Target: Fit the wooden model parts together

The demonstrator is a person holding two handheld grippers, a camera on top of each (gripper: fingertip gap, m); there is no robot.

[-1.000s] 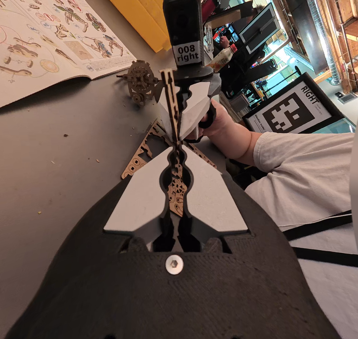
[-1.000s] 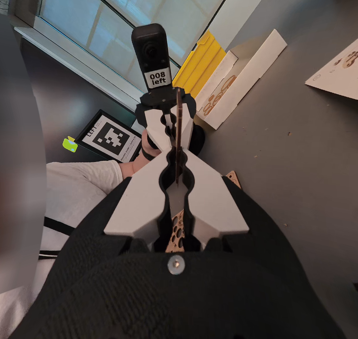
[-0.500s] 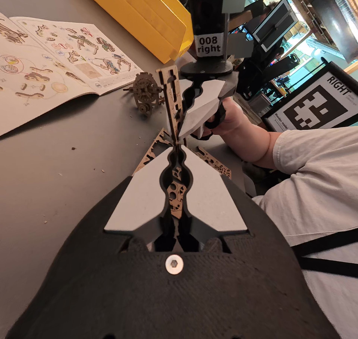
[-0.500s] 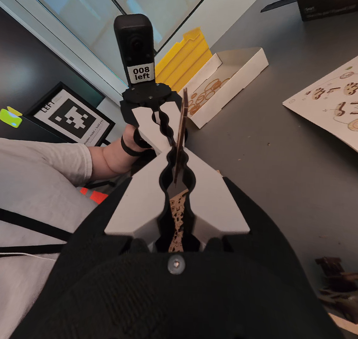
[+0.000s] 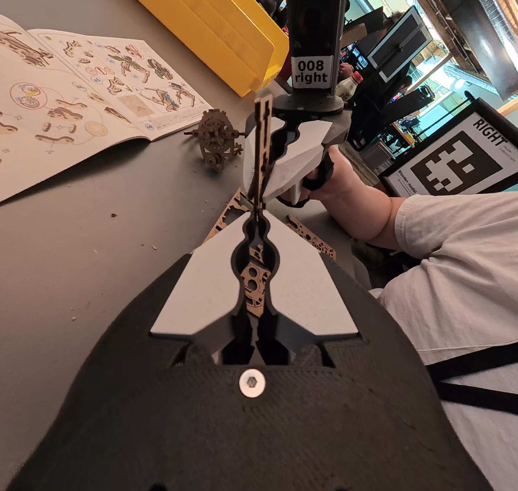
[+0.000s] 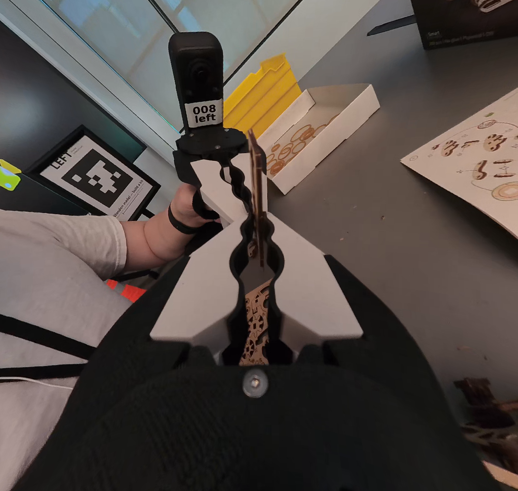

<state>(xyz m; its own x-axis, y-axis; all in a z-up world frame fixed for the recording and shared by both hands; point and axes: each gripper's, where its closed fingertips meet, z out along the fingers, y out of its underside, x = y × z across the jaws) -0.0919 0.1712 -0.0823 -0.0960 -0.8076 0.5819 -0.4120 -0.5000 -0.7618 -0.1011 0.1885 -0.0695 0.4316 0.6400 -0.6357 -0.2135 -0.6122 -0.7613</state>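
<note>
While shut, both tongs (image 5: 256,217) (image 6: 259,218) pinch plywood sheet (image 5: 262,152).

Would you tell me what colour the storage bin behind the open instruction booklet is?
The bin is bright yellow, shown best in the left wrist view.

A thin laser-cut wooden sheet (image 5: 262,152) (edge-on, upright) is pinched between both tools.

We see the booklet (image 5: 84,99) lying open on the table (image 5: 70,253), the bin (image 5: 213,26) behind it along the far edge, the gear assembly (image 5: 215,138) just beside the booklet's corner, and the tray (image 6: 316,138) beside the bin.
</note>
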